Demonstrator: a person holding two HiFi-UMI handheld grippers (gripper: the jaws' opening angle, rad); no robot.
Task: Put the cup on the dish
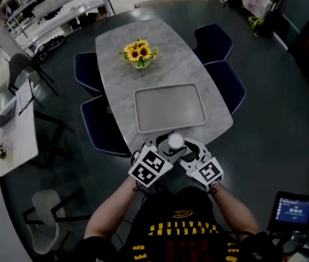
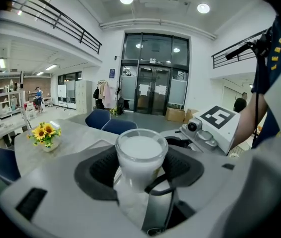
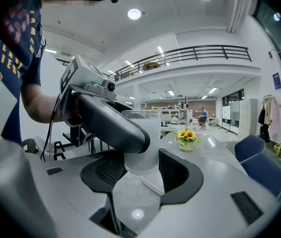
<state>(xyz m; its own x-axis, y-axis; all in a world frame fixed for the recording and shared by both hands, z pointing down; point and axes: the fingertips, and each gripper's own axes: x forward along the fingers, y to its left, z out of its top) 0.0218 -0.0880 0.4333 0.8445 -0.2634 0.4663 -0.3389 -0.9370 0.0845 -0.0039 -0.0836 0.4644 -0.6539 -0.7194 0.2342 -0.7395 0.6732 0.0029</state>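
Note:
A frosted white cup (image 1: 175, 142) hangs just off the marble table's (image 1: 165, 64) near edge, in front of a flat grey rectangular tray (image 1: 170, 108). My left gripper (image 1: 168, 149) and right gripper (image 1: 183, 149) meet at the cup from either side. In the left gripper view the cup (image 2: 141, 150) sits between the black pads, its mouth toward the camera, and the left gripper (image 2: 141, 175) looks shut on it. In the right gripper view the cup (image 3: 143, 143) stands upright between the pads of the right gripper (image 3: 143, 171), with the left gripper's dark finger across its upper left.
A small pot of sunflowers (image 1: 138, 53) stands beyond the tray at the table's middle. Blue chairs (image 1: 213, 42) (image 1: 101, 125) line both long sides. A white side table (image 1: 18, 130) is at the left, and a screen device (image 1: 293, 209) at the lower right.

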